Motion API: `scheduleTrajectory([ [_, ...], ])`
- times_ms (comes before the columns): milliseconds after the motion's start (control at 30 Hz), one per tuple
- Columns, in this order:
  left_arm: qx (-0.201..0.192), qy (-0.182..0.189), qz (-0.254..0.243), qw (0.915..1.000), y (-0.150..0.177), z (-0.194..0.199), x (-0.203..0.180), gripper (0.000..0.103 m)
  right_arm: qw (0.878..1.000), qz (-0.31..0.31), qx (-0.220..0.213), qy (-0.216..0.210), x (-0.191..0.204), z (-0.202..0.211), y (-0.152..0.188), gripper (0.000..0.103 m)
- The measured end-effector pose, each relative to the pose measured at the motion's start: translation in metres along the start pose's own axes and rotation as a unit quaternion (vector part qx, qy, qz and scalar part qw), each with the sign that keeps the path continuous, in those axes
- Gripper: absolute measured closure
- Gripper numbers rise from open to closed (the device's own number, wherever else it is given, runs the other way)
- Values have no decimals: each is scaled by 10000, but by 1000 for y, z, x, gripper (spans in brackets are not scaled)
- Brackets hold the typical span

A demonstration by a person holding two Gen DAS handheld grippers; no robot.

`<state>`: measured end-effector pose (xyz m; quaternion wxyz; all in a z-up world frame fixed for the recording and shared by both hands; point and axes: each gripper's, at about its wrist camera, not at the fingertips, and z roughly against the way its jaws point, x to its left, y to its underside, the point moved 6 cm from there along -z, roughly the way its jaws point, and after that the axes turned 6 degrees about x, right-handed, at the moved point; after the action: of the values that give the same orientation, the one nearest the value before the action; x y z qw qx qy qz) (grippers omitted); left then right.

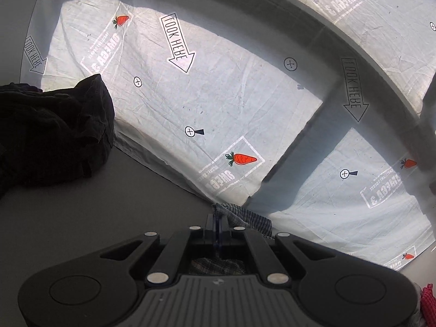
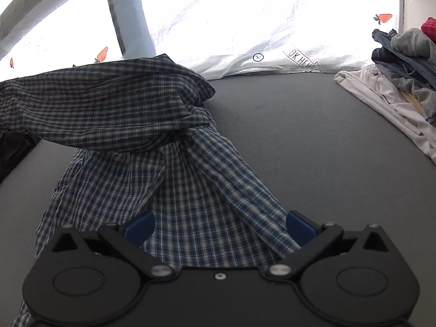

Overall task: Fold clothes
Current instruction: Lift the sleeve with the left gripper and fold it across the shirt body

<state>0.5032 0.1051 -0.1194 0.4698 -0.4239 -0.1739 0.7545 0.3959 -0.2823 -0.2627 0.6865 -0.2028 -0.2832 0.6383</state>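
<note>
Progress: early; checked shirt (image 2: 152, 169) bunched, one part lifted, no neat fold visible yet.
Left to do: spread it flat, fold it; mixed clothes pile (image 2: 403, 76) on the right also looks unfolded.
Shirt position: on grey table (image 2: 299, 141), lower part under right gripper.
Left gripper (image 1: 218, 234): pressed together, pinching checked cloth, held above the table.
Right gripper (image 2: 219, 226): blue pads spread wide over the shirt, gripping nothing.
Other: dark garment (image 1: 54, 130) heaped at left.
</note>
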Motion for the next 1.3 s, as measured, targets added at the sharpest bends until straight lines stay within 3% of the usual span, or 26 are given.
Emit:
scheduleTrajectory([
  [233,86,-163,755,9970,-19,-16,60,102,9998,-92,9,176,12,-13,-13,0],
  [367,34,19,975,9952,-36,-23,69,103,9995,-23,-37,327,18,-16,-20,0],
  [567,-176,844,1222,9888,-76,-20,43,103,9987,39,-71,501,21,-13,-20,0],
  [700,-439,1461,903,9842,-107,-8,-7,103,9981,-56,-57,615,15,-15,-19,0],
  [900,-713,1803,645,9789,-121,13,-44,103,9960,-105,30,882,2,-21,-18,0],
  [1067,-943,1296,641,9850,-118,27,-20,103,9966,-328,-56,753,-8,-16,-22,0],
  [1167,-982,606,868,9895,-111,21,21,103,9976,-299,-65,619,-7,-14,-23,0],
  [1300,-549,-311,1363,9887,-80,-4,84,102,9990,-179,62,409,0,-15,-17,0],
])
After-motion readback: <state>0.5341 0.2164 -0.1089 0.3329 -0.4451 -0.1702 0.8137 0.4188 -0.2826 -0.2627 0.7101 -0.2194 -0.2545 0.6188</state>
